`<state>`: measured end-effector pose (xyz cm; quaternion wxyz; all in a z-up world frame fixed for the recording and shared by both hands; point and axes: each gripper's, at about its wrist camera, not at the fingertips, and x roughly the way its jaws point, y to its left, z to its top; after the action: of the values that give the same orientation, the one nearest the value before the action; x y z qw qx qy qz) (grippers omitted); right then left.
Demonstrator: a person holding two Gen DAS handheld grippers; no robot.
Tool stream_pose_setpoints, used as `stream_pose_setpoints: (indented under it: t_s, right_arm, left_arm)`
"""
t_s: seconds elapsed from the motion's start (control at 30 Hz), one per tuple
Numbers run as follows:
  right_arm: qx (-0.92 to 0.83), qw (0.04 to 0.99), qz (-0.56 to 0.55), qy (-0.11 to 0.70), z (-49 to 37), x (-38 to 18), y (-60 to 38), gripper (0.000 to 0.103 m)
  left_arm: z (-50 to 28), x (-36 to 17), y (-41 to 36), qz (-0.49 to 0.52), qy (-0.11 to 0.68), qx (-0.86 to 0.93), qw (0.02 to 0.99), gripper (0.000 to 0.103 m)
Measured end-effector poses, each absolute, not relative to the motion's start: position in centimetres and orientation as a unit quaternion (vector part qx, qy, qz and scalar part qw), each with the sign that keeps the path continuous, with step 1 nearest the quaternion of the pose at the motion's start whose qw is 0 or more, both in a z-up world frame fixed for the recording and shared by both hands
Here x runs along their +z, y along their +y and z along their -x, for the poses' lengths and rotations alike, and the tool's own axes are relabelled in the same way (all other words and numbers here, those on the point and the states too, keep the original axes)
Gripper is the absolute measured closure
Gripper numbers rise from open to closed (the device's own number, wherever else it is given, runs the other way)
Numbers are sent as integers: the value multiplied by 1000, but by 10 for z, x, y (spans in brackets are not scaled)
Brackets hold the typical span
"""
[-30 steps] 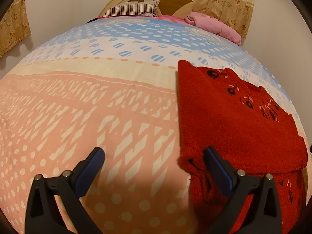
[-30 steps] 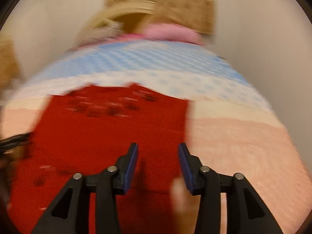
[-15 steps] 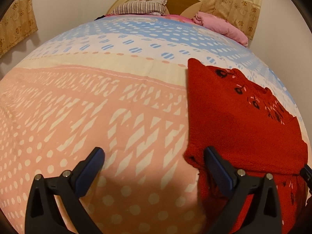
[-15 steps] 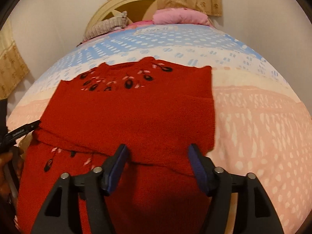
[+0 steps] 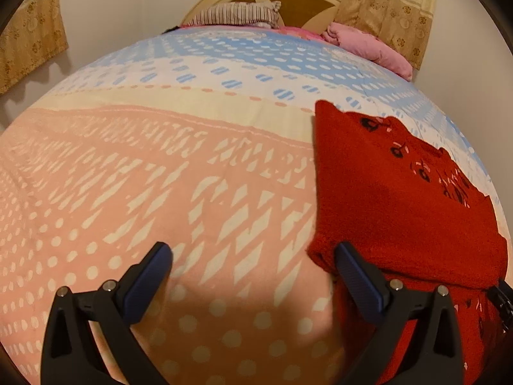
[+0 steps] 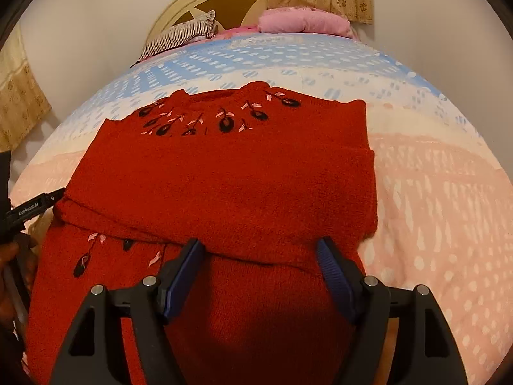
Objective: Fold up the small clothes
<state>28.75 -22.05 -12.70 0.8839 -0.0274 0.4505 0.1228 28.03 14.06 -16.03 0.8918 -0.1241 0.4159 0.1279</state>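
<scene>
While the red sweater (image 6: 224, 173) lies flat on the bed (image 5: 160, 192), neckline toward the headboard (image 6: 205, 0) and hem toward the camera, both tools hang just above it. Its long axis runs from neck to hem, straight up the bed, and a folded band of knit lies crosswise over the middle. The right gripper (image 6: 259, 256) sits low over the near edge of that band; its jaws have just been opening and stand apart, red knit below them but nothing pinched. The left gripper (image 5: 253, 269) hangs at the sweater's left side, jaws wide apart, one finger over bare bedspread and the other over the corner of the folded band, gripping nothing. From the right wrist view, a hand (image 6: 12, 269) shows at the left margin.

This looks like thick, fuzzy knit: soft, floppy, light, with no stiffness, so it will likely sag wherever it is unsupported. It should cling rather than slip. The best hold would seem to be the doubled edges or corners, one per tool, pinching all layers together.
</scene>
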Motion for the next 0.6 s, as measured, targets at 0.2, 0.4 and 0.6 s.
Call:
stream_pose_setpoints:
  t_s: [0.2,0.4,0.6]
  right_arm:
    - [138,881,-7,453,-286,-130,-233,27]
    - [143,883,-19,446,-280,-127,-234,24]
    - [144,883,-60,443,-255,-121,-246,23]
  left_arm:
    - [-264,-152,134,97,404,136,899,0]
    - [-244,-141,126,86,392,112,909,0]
    - [-220,-132,104,50,378,75,922,0]
